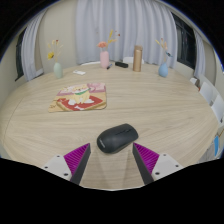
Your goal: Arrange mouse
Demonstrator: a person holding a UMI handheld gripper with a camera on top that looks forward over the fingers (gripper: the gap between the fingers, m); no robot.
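A black computer mouse [117,138] lies on the round light-wood table [50,135], just ahead of my fingers and roughly centred between them. My gripper [113,158] is open, its magenta pads [77,157] spread wide at either side with bare table between them. The fingers do not touch the mouse. Farther away, left of centre, a patterned red and white mat [80,97] lies flat on the table.
At the table's far edge stand a blue vase [58,70], a pink bottle [105,58], a brown bottle [137,60] and a second blue vase [164,69]. Curtains hang behind them. White chairs [207,92] stand at the right.
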